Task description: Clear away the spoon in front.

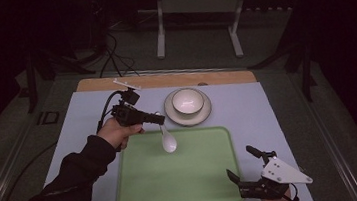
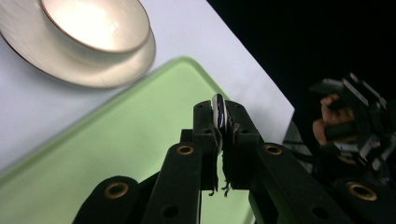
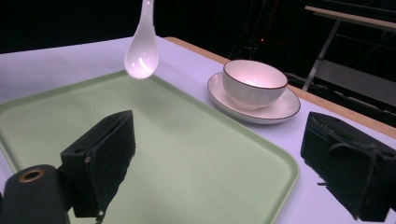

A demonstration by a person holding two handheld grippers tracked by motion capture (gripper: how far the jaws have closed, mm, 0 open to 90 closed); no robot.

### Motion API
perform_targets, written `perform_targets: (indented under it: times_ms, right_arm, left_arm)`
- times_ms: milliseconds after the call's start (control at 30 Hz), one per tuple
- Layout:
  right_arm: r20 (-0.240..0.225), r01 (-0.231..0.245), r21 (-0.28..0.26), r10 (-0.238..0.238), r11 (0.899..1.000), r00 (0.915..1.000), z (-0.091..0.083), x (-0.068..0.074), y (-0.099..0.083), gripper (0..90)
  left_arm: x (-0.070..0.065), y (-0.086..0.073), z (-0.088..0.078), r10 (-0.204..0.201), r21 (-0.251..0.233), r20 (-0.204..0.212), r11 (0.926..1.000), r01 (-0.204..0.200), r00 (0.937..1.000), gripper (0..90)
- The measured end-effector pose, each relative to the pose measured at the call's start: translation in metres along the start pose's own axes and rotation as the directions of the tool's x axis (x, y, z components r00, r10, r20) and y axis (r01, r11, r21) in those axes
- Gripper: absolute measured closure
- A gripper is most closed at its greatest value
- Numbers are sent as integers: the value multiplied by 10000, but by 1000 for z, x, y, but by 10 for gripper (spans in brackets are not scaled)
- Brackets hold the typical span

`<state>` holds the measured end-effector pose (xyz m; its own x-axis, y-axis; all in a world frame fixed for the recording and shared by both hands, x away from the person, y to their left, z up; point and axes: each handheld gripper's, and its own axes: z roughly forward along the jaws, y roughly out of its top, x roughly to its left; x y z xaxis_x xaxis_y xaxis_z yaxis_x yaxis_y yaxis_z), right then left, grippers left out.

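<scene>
A white ceramic spoon [image 1: 168, 140] hangs bowl-down over the far edge of the green tray [image 1: 175, 181]. My left gripper [image 1: 159, 118] is shut on its handle [image 2: 218, 114], whose end shows between the pads. From the right gripper view the spoon [image 3: 141, 53] dangles above the tray [image 3: 196, 158]. A white bowl [image 1: 187, 101] sits on a white saucer [image 1: 173, 115] just beyond the tray; in the left gripper view the bowl [image 2: 95, 23] and the saucer [image 2: 93, 70] lie at upper left. My right gripper [image 1: 244, 165] rests open at the tray's near right corner, nothing between its pads [image 3: 105, 158].
A pale mat [image 1: 82, 115] covers the table, with a wooden strip [image 1: 164, 79] along its far edge. A metal frame stand [image 1: 197, 13] is on the floor beyond. The other hand's gripper [image 2: 355, 121] shows at the right of the left gripper view.
</scene>
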<state>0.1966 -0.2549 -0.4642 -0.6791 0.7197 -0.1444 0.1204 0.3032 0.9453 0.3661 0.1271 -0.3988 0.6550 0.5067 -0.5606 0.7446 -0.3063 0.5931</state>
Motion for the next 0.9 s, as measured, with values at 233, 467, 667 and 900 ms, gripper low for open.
perform_targets:
  times_ms: [233, 467, 667, 900]
  right_arm:
    - [-23, 2, 16, -2, 10000, 10000, 0, 0, 0, 102]
    - [-32, -8, 43, 8, 10000, 10000, 1, 0, 0, 102]
    - [-45, -16, 63, 16, 10000, 10000, 1, 0, -1, 102]
    - [-51, -5, 86, 6, 10000, 10000, 2, -1, -1, 102]
  left_arm:
    - [1, -21, 30, -44, 1437, 350, 9896, -7, 9994, 843]
    - [4, -34, 52, -58, 2173, 683, 9761, -92, 9977, 841]
    - [11, -43, 69, -378, 2514, 848, 9678, 153, 9957, 840]
    - [22, -48, 76, -562, 2065, 957, 9778, 354, 9938, 830]
